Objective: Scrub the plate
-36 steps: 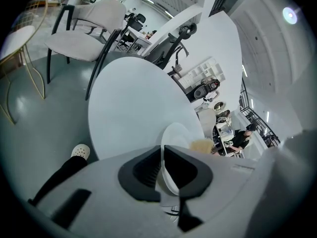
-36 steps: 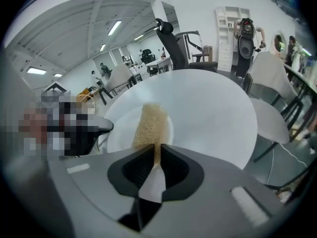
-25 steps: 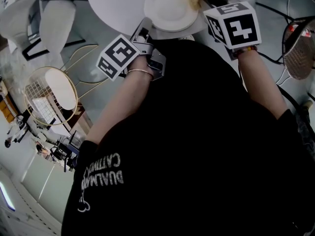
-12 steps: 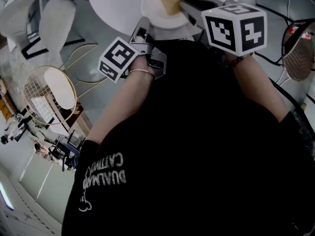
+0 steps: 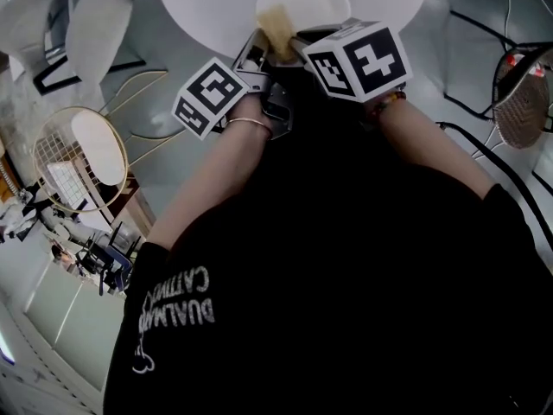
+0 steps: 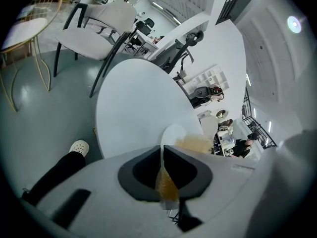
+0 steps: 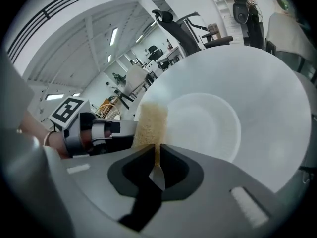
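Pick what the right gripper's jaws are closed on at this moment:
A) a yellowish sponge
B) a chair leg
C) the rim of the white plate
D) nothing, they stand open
A: in the right gripper view, the right gripper has its jaws shut on the yellowish sponge, which lies against the left edge of the white plate.
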Motion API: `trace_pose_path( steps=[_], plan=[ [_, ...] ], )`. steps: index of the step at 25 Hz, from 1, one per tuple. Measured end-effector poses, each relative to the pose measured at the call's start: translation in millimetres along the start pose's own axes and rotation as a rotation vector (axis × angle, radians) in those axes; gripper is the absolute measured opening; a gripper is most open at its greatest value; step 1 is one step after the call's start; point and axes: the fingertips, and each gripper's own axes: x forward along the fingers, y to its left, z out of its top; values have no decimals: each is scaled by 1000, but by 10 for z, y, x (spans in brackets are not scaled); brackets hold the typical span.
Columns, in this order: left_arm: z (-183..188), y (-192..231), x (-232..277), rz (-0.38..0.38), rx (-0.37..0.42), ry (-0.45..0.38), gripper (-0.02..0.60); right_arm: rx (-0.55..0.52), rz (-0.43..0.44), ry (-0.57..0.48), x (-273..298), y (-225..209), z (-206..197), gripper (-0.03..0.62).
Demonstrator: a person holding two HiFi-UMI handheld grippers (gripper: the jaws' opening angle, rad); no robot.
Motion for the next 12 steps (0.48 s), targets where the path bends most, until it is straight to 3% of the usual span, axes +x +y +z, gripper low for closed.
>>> trace_pose_path(
  steps=[6,12],
  plan=[
    [59,31,-20,3,32,-15,15,-105,-19,86,45,-28,-179,43],
    [83,-25,-14,-5,54,-14,15,-171,-69,91,-64,-145,-182,43]
  ],
)
